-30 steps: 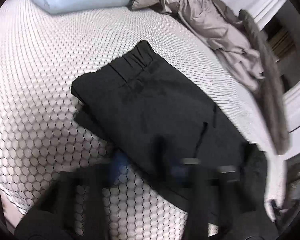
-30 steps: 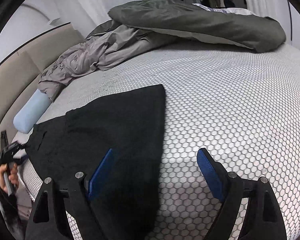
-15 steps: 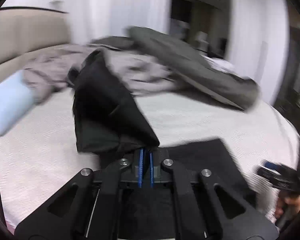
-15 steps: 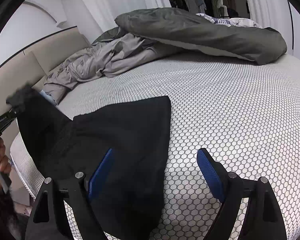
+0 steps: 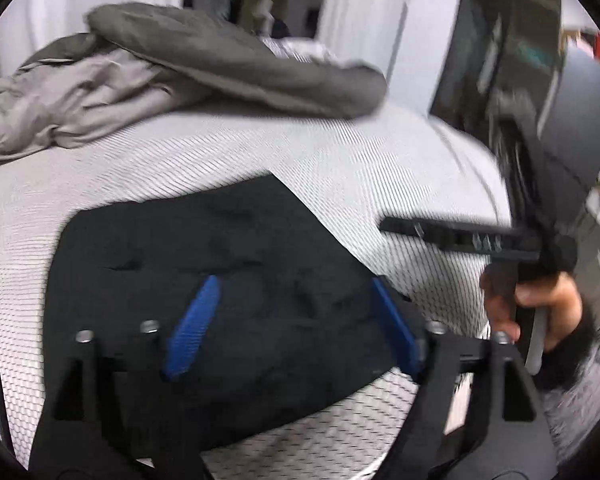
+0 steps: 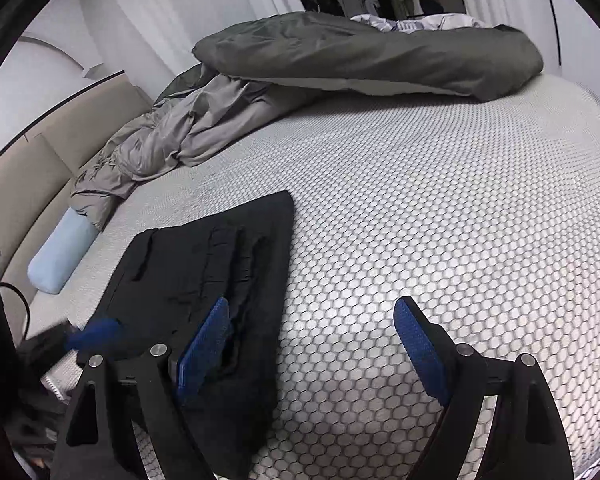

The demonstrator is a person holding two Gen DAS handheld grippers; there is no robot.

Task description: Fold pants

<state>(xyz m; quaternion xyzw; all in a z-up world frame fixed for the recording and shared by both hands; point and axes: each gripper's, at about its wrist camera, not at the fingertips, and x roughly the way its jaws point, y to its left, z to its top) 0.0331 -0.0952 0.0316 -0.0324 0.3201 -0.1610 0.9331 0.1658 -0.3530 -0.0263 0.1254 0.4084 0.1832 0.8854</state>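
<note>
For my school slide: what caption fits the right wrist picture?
Open right gripper hovers over folded black pants on a honeycomb-patterned bed.

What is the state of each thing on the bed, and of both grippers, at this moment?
Black fabric pants: folded into a flat stack, lying on the mattress.
Left gripper: jaws opening, nothing pressed between the pads, above the pants.
Right gripper: open, empty, one finger over the pants' edge.
Dark grey duvet: bunched up at the far side.
Light grey sheet: crumpled.
Pale blue pillow: lying at the headboard.
</note>
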